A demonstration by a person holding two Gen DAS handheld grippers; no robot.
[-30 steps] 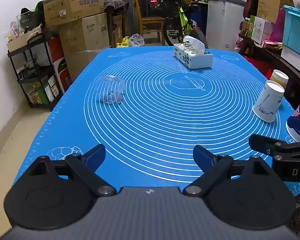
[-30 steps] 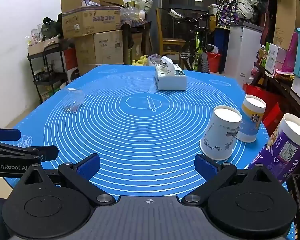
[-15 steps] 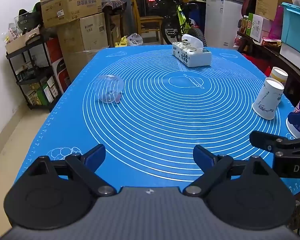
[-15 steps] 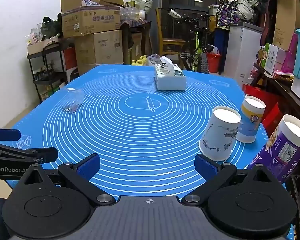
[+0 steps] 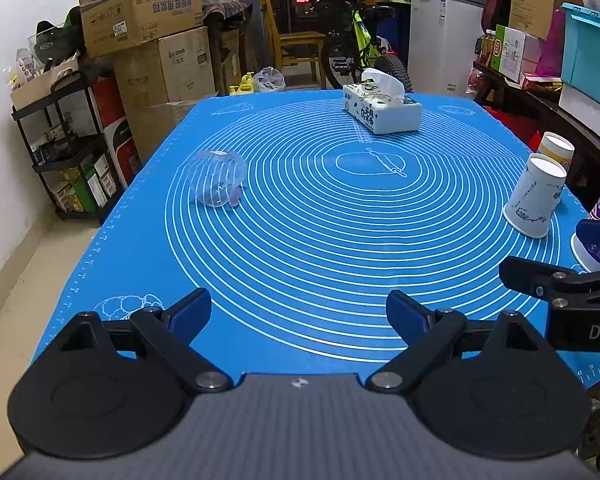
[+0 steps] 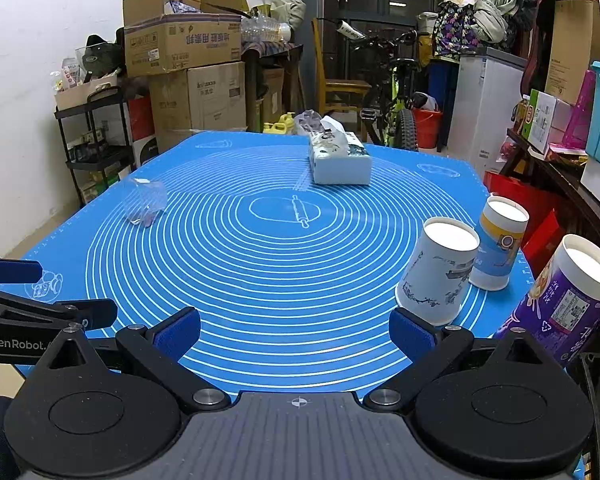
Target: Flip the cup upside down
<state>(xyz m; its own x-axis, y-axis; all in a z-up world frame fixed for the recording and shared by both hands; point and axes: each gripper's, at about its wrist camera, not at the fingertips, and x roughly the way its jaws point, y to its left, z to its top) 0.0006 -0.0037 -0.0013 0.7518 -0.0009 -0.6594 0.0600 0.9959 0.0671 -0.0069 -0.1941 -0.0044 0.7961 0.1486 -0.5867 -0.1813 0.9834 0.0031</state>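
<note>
A clear plastic cup (image 5: 221,179) lies on its side on the left part of the blue mat (image 5: 320,240); it also shows in the right wrist view (image 6: 145,202). A white paper cup with ink drawings (image 5: 534,202) stands mouth down on the right, also in the right wrist view (image 6: 438,270). My left gripper (image 5: 299,314) is open and empty near the mat's front edge. My right gripper (image 6: 295,334) is open and empty, just left of the white cup.
A tissue box (image 5: 381,110) sits at the far middle. A yellow-and-blue paper cup (image 6: 500,248) and a purple cup (image 6: 564,300) stand inverted at the right edge. Shelves and cardboard boxes (image 5: 148,32) stand beyond the table's left side.
The left gripper's view has shifted slightly back and up; the objects have not moved. Both grippers remain open.
</note>
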